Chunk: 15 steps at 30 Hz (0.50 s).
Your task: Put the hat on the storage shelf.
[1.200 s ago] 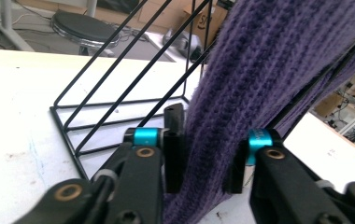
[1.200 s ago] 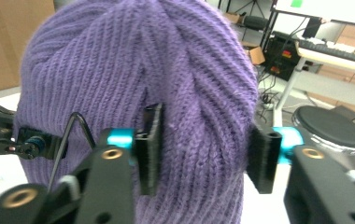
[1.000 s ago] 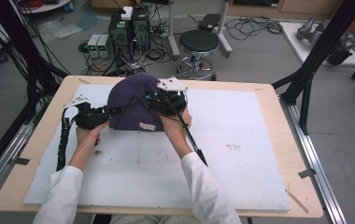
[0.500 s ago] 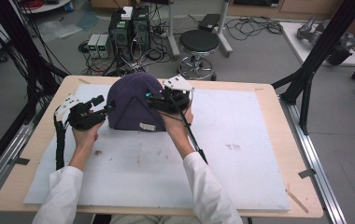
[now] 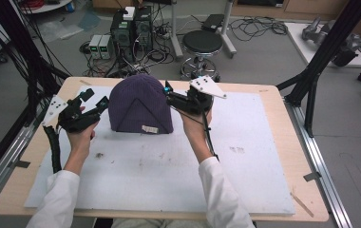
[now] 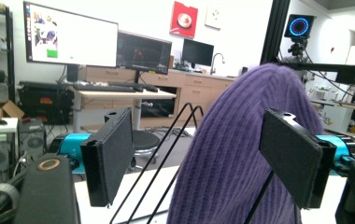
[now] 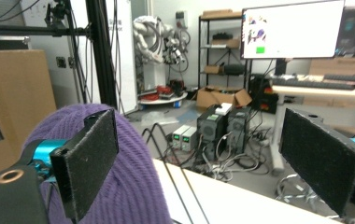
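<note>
A purple ribbed knit hat (image 5: 139,105) stands domed over a black wire frame on the white mat (image 5: 245,156), a small pale label on its front hem. My left gripper (image 5: 95,99) sits just left of the hat, open and empty. In the left gripper view the hat (image 6: 234,154) rises between and beyond the spread jaws of the left gripper (image 6: 201,161), with the wire frame (image 6: 164,154) showing beside it. My right gripper (image 5: 168,94) is open at the hat's right side. In the right gripper view the hat (image 7: 136,186) lies behind the left jaw of the right gripper (image 7: 208,163).
The mat covers most of the wooden table (image 5: 276,95). A black cable (image 5: 209,137) trails from the right gripper along the forearm. Beyond the far edge stand a stool (image 5: 202,45) and computer boxes (image 5: 131,28) on the floor. Black frame posts (image 5: 321,52) flank the table.
Both grippers held the hat's sides a second ago. The left gripper has let go and drawn back to the left; the right has opened. The hat now stands rounder and upright.
</note>
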### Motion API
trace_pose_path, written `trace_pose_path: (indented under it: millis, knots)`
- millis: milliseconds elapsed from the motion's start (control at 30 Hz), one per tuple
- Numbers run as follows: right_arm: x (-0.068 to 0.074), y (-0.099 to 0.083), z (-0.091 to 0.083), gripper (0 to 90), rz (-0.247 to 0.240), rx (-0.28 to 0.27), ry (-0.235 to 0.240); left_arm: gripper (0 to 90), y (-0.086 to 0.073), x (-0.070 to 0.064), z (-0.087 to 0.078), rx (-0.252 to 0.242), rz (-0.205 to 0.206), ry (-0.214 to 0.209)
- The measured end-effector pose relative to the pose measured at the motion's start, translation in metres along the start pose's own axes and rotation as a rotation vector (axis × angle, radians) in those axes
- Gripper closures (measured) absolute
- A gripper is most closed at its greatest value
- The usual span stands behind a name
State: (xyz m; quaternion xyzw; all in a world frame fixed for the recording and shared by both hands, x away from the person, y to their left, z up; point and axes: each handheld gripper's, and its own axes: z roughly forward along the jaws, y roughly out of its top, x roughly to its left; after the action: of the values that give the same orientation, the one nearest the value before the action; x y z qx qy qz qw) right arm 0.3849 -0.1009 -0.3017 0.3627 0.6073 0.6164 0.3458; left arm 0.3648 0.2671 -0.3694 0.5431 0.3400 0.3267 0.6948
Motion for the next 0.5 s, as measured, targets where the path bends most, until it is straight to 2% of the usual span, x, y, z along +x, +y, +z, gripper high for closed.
trace_pose_path:
  millis: [133,267,400,500]
  knots:
    - [-0.013,0.004,-0.018,11.2,0.002,-0.04,-0.025,23.3,0.005,-0.005,-0.005,-0.026,0.018,0.0]
    - [-0.031,0.007,-0.04,11.2,0.021,-0.075,-0.07,22.1,0.008,-0.01,-0.011,-0.066,0.015,-0.004]
    - [-0.05,0.007,-0.066,11.2,0.011,-0.086,-0.121,21.1,0.009,-0.013,-0.018,-0.073,0.029,-0.002]
    - [-0.063,0.006,-0.082,11.2,0.022,-0.095,-0.15,20.5,0.009,-0.014,-0.023,-0.082,0.028,-0.005]
